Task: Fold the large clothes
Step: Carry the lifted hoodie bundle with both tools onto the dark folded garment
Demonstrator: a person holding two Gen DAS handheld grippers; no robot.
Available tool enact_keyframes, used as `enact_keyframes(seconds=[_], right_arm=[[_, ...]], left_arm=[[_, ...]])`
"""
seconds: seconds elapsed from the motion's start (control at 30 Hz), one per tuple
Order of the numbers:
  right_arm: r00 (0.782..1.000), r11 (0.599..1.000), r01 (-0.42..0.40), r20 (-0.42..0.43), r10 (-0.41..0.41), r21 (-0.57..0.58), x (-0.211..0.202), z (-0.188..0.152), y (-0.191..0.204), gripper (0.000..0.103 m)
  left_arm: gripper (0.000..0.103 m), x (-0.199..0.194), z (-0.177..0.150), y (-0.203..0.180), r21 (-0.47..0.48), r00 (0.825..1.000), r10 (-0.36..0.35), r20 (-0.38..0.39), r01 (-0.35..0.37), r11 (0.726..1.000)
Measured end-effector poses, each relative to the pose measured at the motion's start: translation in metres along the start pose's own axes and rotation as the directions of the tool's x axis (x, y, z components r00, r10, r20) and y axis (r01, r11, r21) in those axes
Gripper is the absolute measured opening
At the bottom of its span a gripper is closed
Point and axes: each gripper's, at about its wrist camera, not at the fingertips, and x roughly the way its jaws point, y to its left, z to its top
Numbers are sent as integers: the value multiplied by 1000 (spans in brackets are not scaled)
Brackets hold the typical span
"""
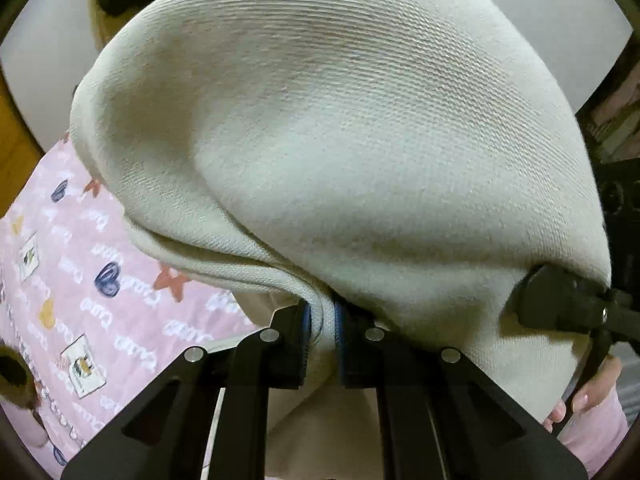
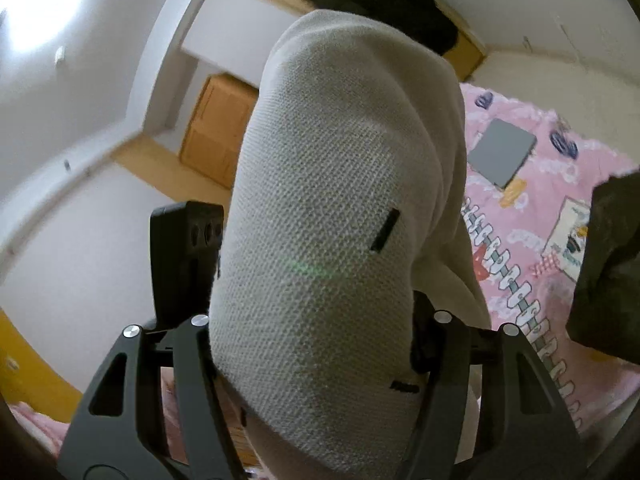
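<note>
we see soft indoor light in both views, no hard shadows. right wrist view: ceiling lamp (image 2: 44,4) blown out at top left, faint green flare streak on cream garment (image 2: 320,240), slight motion blur on walls. left wrist view: garment weave sharp, shaded in folds. we note strong fisheye bending and dark vignette at corners.

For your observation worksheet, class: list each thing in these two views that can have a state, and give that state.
Left hand-held gripper: shut on the cream garment.
Right hand-held gripper: draped by the garment, fingertips hidden; open or shut unclear.
Cream garment: lifted, bunched, hanging over both grippers.
Pink bedsheet: spread flat.
Grey tablet: lying flat on the sheet.
</note>
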Motion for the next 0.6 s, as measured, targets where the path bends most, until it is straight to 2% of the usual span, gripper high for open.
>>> enact_keyframes(seconds=[0.13, 0.27, 0.37, 0.43, 0.47, 0.53, 0.6], right_arm=[[997, 994, -81, -13, 82, 74, -39, 28, -98, 60], [991, 966, -136, 14, 136, 220, -66, 40, -236, 60], [992, 943, -128, 54, 116, 307, -84, 36, -336, 60], [992, 926, -119, 86, 95, 357, -90, 31, -403, 60], [993, 916, -106, 95, 75, 387, -92, 28, -431, 60], [997, 897, -27, 76, -7, 441, -96, 19, -494, 60], [997, 870, -5, 65, -31, 494, -100, 9, -539, 60]], left_arm=[[8, 88, 35, -43, 5, 998, -7, -62, 7, 1000], [8, 190, 57, -75, 2, 990, 12, -144, -12, 1000], [9, 295, 68, -84, 1, 976, -8, -220, 8, 1000], [9, 358, 72, -89, 13, 971, -3, -239, 6, 1000], [10, 403, 73, -89, 4, 963, -2, -269, 4, 1000], [12, 466, 72, -89, 6, 946, 25, -322, -24, 1000], [14, 500, 67, -88, 35, 935, 75, -346, -67, 997]])
